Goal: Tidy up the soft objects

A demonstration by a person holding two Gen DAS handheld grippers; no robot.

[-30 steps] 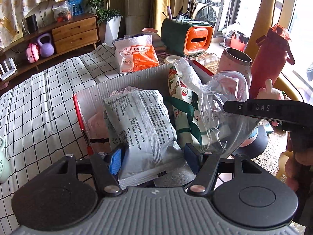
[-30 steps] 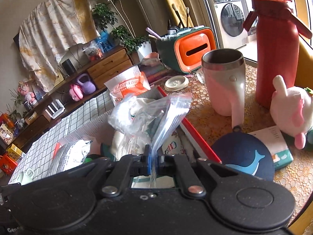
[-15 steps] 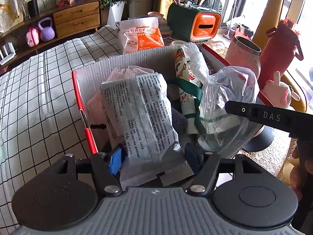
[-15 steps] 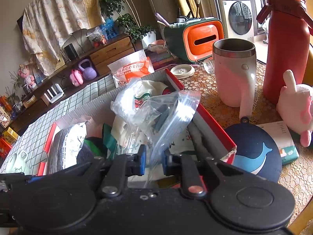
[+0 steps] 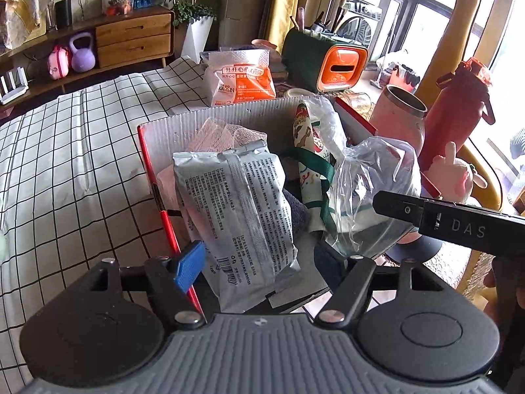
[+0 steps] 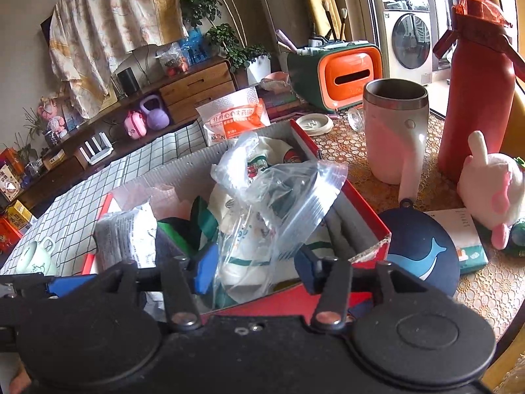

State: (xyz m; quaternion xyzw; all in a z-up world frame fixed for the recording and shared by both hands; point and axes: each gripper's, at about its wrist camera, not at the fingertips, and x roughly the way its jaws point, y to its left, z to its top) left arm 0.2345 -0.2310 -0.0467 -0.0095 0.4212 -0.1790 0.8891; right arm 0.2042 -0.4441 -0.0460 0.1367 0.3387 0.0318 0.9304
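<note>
Both grippers have been spreading their jaws over the last moment: the right gripper, pinched shut on the clear zip-top plastic bag a second ago, now stands apart with the bag's lower part loose between its 2 blue pads, neither pressing it.

At the left edge of the red cardboard box with grey corrugated walls, the left gripper is open, its pads flanking the near end of a silver foil pouch printed with black text; the left pad looks just clear of the pouch, while contact at the right pad cannot be told. The pouch leans in the box's left half against pale pink mesh cloth. Next comes a white fabric bag with green straps, then the clear bag at the box's right side, slumped on the other contents.

Behind the box's far wall stands an orange-and-white paper packet. On the lace-covered table to the right of the box are a pink steel-rimmed mug, a red water bottle, a navy round whale-print pad and a white-and-pink plush toy.
</note>
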